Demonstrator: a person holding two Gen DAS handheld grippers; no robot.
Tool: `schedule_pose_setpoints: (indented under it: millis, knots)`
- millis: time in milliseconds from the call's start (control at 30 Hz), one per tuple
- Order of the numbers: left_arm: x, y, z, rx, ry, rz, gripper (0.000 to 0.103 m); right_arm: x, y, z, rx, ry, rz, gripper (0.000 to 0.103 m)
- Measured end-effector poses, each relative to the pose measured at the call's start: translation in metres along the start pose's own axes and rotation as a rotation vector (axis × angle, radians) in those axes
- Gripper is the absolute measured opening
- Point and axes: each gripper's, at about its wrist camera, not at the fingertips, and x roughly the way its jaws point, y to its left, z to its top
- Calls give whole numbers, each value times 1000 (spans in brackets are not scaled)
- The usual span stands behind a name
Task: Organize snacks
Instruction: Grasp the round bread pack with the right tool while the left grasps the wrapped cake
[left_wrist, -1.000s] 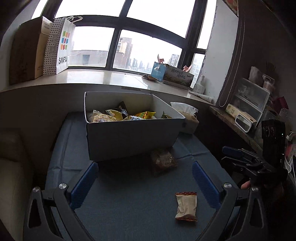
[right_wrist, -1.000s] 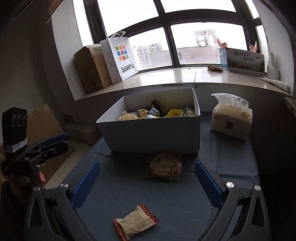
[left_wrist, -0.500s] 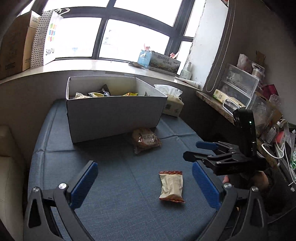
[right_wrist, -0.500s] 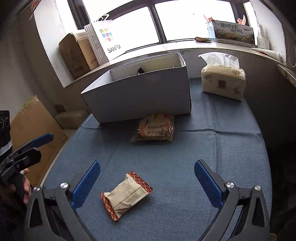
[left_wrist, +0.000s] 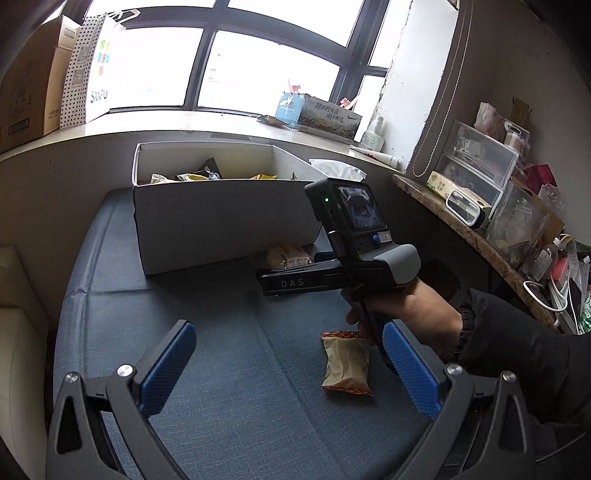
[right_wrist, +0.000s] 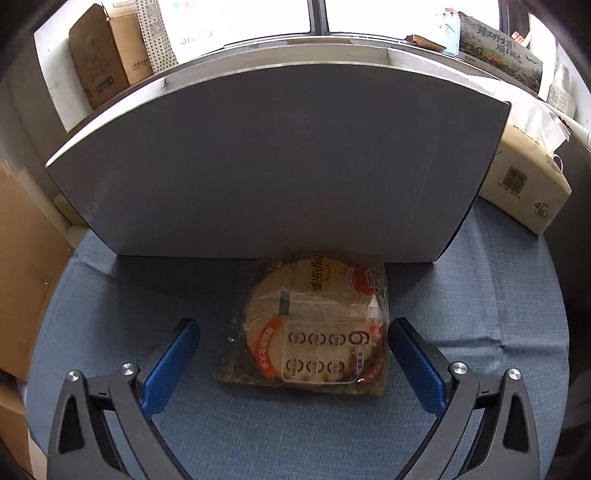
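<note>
A white cardboard box (left_wrist: 221, 218) holding several snack packs stands on the blue cushion (left_wrist: 221, 369). A clear bag with a round flat cake (right_wrist: 317, 325) lies against the box's front wall (right_wrist: 280, 166). My right gripper (right_wrist: 293, 354) is open, its blue fingers on either side of that bag's near end, not touching it. From the left wrist view the right gripper (left_wrist: 291, 275) points at the same bag (left_wrist: 288, 256). A small tan snack packet (left_wrist: 345, 363) lies near my left gripper (left_wrist: 290, 369), which is open and holds nothing.
A tissue pack (right_wrist: 524, 184) sits right of the box. The windowsill carries a cardboard carton (right_wrist: 107, 55), a paper bag (left_wrist: 92, 74) and a printed box (left_wrist: 317, 114). A cluttered shelf (left_wrist: 480, 206) runs along the right. A hand and dark sleeve (left_wrist: 480, 332) hold the right gripper.
The right gripper has moved forward and down to the cake bag by the box, now straddling it. The left gripper has shifted a little; the tan packet lies where it did.
</note>
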Motion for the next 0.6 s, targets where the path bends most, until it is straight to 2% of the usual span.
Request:
schedule_pose_setpoints:
  millis: [33,100,133,333,500,600]
  knots:
    - [1,0,-1,-1,3,-2,103,2,-1,0,5,-1,12,103]
    - [2,0,-2,2,8,1,103,2,-1,-2,-6,1,-10,83]
    - [2,-1,-2,5,10,3,103,0,0,-3,-17,2,-12,80]
    - [7,-7,-3,36,33,-12,103,-21,-11,-18,-13,-15,80,78]
    - [21,-27,-6,134,92,-59,103,-77,-41,-29,37,-123,143,78]
    - [40,-43,-9,180,153,-75,103,-115,-66,-42,87,-187,138,78]
